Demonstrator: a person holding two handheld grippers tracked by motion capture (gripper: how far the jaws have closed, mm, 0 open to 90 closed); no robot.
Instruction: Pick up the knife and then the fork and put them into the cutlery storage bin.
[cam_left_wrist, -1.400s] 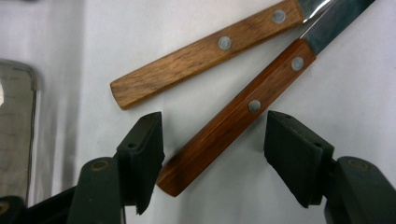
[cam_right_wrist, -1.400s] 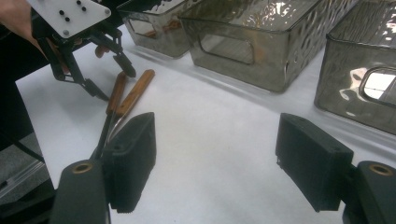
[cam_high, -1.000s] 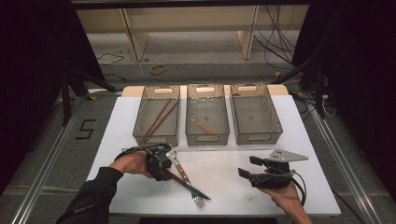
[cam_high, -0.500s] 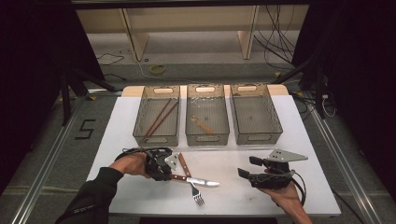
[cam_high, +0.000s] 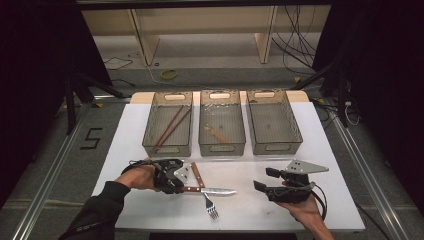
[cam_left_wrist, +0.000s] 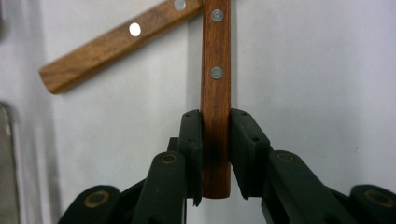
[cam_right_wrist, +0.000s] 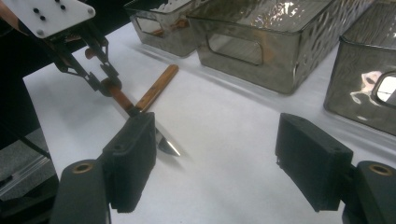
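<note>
left gripper (cam_high: 176, 186) at the near left of the white surface (cam_high: 270, 160), its fingers (cam_left_wrist: 192, 140) having just been closing and now clenched on the wooden handle of the knife (cam_high: 207, 190); in the left gripper view the handle runs upright between the two pads, which press on its lower end. the knife lies level on the surface, its blade pointing toward the right gripper (cam_high: 264, 180). a fork (cam_high: 204, 192) with a like wooden handle lies crossed under or over the knife, which of the two cannot be told, its tines toward the near edge. right gripper held just above the near right of the surface, well apart from the knife, its fingers (cam_right_wrist: 133, 156) spread wide with nothing between them. beyond, three clear bins stand side by side: left bin (cam_high: 150, 145) holding chopsticks (cam_high: 170, 127), middle bin (cam_high: 205, 145) holding a small pale wooden utensil (cam_high: 216, 132), right bin (cam_high: 295, 137). a dark sleeve (cam_high: 95, 215) enters at the lower left
</note>
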